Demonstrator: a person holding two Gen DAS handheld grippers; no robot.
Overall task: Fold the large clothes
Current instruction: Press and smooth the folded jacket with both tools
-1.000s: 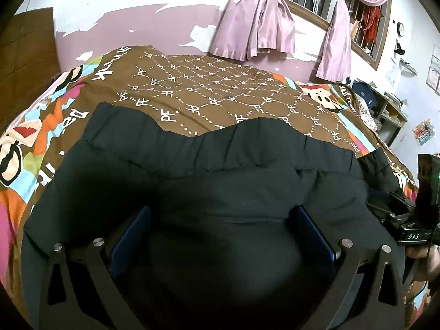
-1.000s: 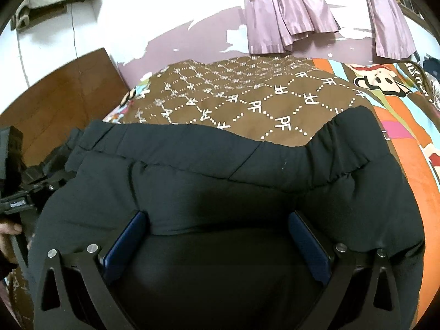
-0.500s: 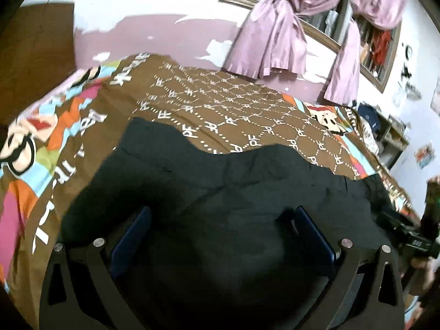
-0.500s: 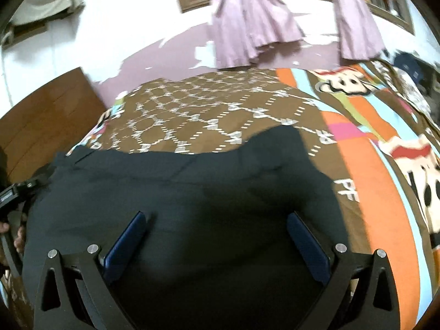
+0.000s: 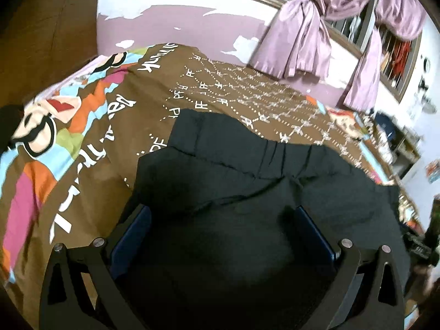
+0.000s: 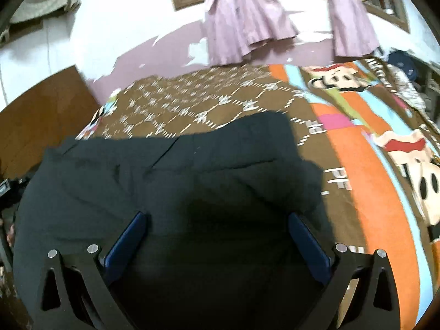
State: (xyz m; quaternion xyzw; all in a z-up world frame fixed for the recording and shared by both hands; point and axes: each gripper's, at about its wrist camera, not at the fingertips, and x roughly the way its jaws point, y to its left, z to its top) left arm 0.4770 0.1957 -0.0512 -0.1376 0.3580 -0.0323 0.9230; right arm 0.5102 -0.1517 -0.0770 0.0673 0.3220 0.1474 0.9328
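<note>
Left wrist first: black garment (image 5: 247, 192) spread on the patterned bed cover (image 5: 90, 143), filling the gap between the spread, released fingers (image 5: 132, 236) of the left gripper (image 5: 220, 228). Right wrist: same black garment (image 6: 165, 181) lies between and ahead of the right gripper (image 6: 217, 233), fingers (image 6: 308, 242) parted, gripping nothing.

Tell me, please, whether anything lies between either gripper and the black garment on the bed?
Nothing visible does. The black garment fills the space between the open fingers of the left gripper and the right gripper, spread on the patterned bedcover with no other object on it.
</note>
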